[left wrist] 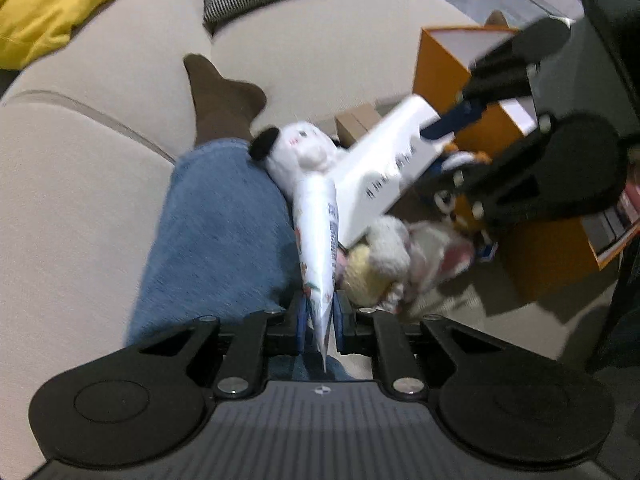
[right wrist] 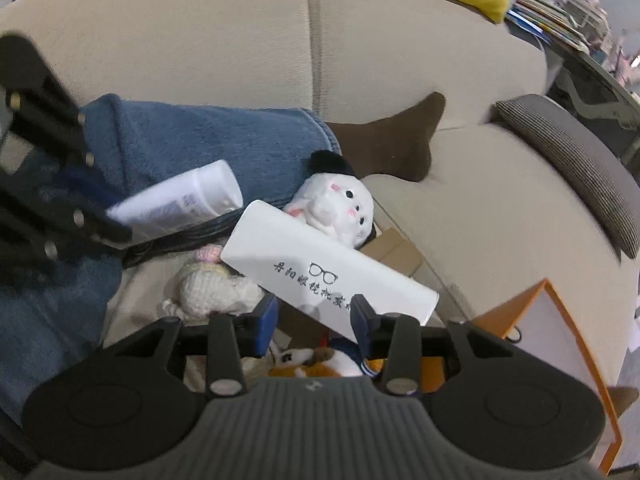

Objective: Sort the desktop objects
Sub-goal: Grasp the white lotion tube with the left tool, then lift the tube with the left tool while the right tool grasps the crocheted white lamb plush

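Note:
My left gripper [left wrist: 320, 320] is shut on the flat crimped end of a white printed tube [left wrist: 318, 240], which hangs above a pile of toys. In the right wrist view the same tube [right wrist: 180, 200] sticks out of the blurred left gripper [right wrist: 116, 228]. A white glasses case [right wrist: 320, 264] with black print lies tilted across the pile. One end of it lies between the blue pads [right wrist: 266, 320] of my right gripper [right wrist: 314, 316], and the left pad stands apart from it. The left wrist view shows the right gripper [left wrist: 452, 140] at the raised end of the case [left wrist: 384, 164].
A white plush bunny [left wrist: 300, 148], a cream crocheted toy [left wrist: 380, 264] and an orange plush [right wrist: 312, 360] lie on the beige sofa. An orange box [left wrist: 460, 80] stands at the right. A person's jeans leg [left wrist: 220, 220] and brown sock [left wrist: 220, 96] lie at the left.

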Action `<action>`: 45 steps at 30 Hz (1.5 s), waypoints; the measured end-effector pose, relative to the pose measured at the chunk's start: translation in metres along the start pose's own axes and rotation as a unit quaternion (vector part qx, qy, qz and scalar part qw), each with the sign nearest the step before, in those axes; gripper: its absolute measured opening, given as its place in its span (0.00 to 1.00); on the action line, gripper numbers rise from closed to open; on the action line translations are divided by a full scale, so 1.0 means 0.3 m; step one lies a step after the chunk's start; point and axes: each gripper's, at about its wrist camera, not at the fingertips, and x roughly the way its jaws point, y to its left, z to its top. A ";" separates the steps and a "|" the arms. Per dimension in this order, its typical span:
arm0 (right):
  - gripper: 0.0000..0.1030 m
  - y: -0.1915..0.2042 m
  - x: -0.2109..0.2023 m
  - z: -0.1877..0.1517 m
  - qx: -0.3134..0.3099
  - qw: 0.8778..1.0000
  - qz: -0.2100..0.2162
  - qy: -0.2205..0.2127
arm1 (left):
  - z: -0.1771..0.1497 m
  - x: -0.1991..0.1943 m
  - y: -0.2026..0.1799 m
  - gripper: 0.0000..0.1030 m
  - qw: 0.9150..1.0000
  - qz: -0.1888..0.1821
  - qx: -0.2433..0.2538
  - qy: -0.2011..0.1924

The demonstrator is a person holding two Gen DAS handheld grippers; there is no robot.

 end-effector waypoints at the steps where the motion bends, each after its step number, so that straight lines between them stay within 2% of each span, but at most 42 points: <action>1: 0.41 0.001 0.001 0.004 0.002 1.000 0.008 0.000 | 0.012 0.002 0.011 0.14 1.000 0.007 0.003 -0.004; 7: 0.41 0.029 0.027 0.026 0.017 0.999 0.045 0.000 | 0.055 0.024 0.074 0.14 1.000 -0.007 -0.012 -0.008; 11: 0.40 0.053 0.060 0.034 0.031 0.997 0.069 0.013 | 0.049 0.038 0.081 0.14 0.999 -0.007 -0.023 -0.031; 17: 0.40 0.056 0.069 0.030 0.053 0.995 0.078 0.025 | 0.047 0.042 0.104 0.14 0.996 -0.015 -0.055 -0.069; 22: 0.42 0.058 0.048 0.013 0.066 0.991 0.101 0.051 | 0.040 0.009 0.088 0.14 0.996 -0.017 -0.047 -0.074; 29: 0.50 0.094 0.111 0.011 0.054 0.991 0.092 0.082 | 0.012 -0.039 0.069 0.14 0.997 -0.042 -0.035 -0.052; 31: 0.57 0.106 0.130 0.012 0.045 0.990 0.094 0.094 | 0.004 -0.038 0.064 0.14 0.997 -0.048 -0.036 -0.048; 39: 0.64 0.187 0.200 0.006 -0.027 0.990 0.074 0.116 | -0.018 -0.014 0.084 0.14 0.996 -0.059 -0.054 -0.044; 41: 0.63 0.197 0.229 0.003 -0.037 0.989 0.068 0.126 | -0.022 -0.010 0.093 0.14 0.995 -0.063 -0.058 -0.045; 45: 0.54 0.200 0.232 0.005 -0.039 0.989 0.067 0.128 | -0.031 -0.016 0.100 0.14 0.994 -0.066 -0.065 -0.049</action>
